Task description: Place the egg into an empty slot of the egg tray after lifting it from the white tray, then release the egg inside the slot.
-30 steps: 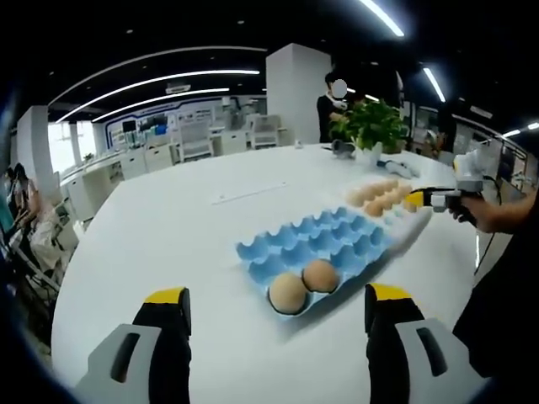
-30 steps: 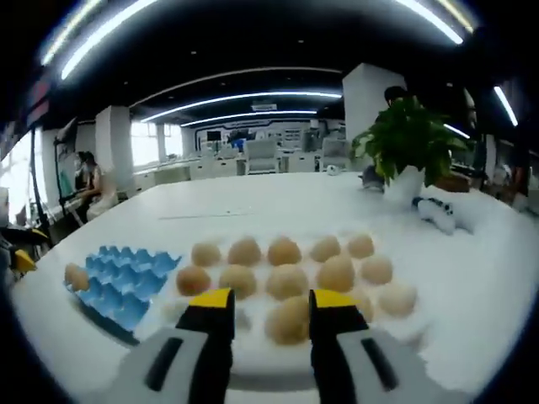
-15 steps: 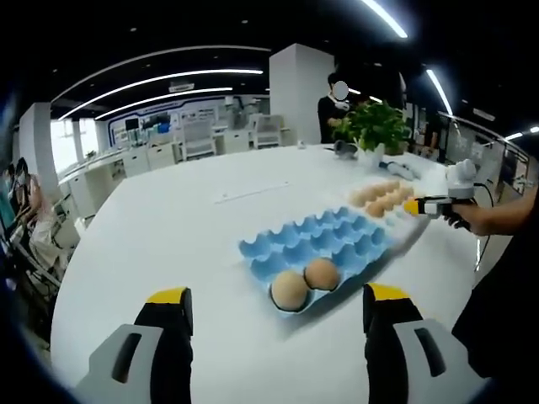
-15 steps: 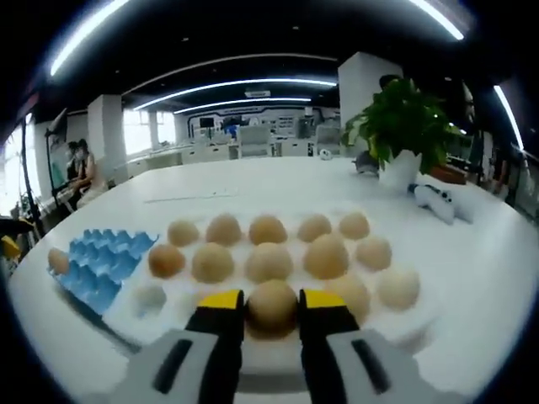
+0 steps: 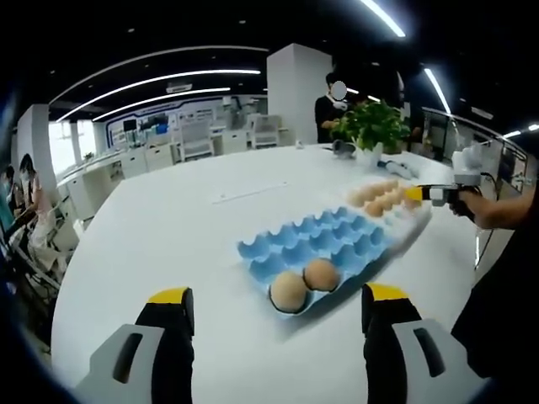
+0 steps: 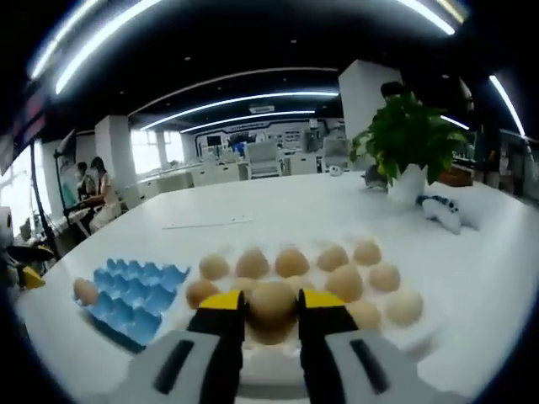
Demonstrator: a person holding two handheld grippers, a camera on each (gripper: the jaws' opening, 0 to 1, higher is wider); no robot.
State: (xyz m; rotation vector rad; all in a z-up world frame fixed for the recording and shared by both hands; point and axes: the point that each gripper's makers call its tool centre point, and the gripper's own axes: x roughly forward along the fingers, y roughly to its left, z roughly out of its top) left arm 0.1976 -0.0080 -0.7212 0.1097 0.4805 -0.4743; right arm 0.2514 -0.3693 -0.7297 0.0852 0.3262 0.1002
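Between the right gripper (image 6: 271,305) jaws, a smooth tan egg (image 6: 271,303) clamped, left gripper (image 5: 274,307) gaping, empty.

A potted plant (image 6: 410,139) stands on the white table (image 5: 168,227); people sit at desks (image 6: 173,175) behind.

No legible text, label, brand, number or sign appears in either view. The far wall displays are too blurred and too small to read.
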